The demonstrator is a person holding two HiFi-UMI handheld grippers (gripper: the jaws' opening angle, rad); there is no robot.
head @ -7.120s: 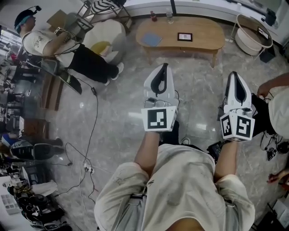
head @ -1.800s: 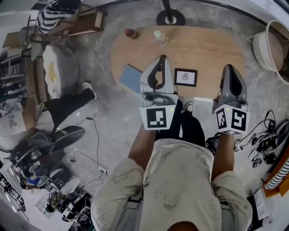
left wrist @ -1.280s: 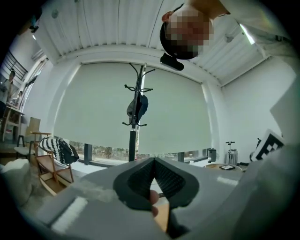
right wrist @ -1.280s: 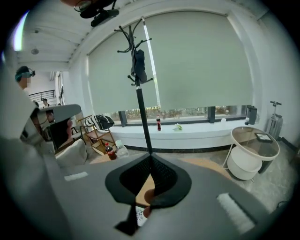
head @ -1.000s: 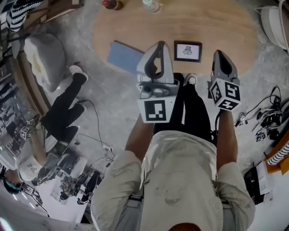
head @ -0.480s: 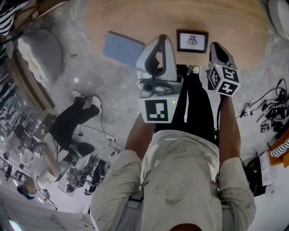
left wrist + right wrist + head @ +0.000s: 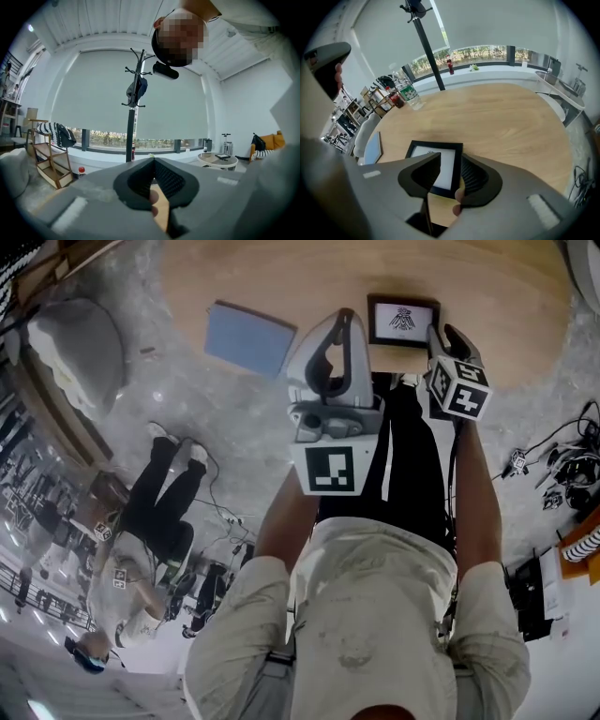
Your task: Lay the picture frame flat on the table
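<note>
Picture frame (image 7: 427,150) shows between right gripper (image 7: 451,157) jaws, just opened apart, only in its view; left gripper (image 7: 153,160) jaws seemingly together.

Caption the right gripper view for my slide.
Right gripper, jaws just opened and empty, above the black picture frame on wooden table.

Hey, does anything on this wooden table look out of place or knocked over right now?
Nothing is spilled or broken. The flat blue book lies askew at the oval wooden table's near edge, one corner seemingly past the rim. The black picture frame looks intact.
</note>
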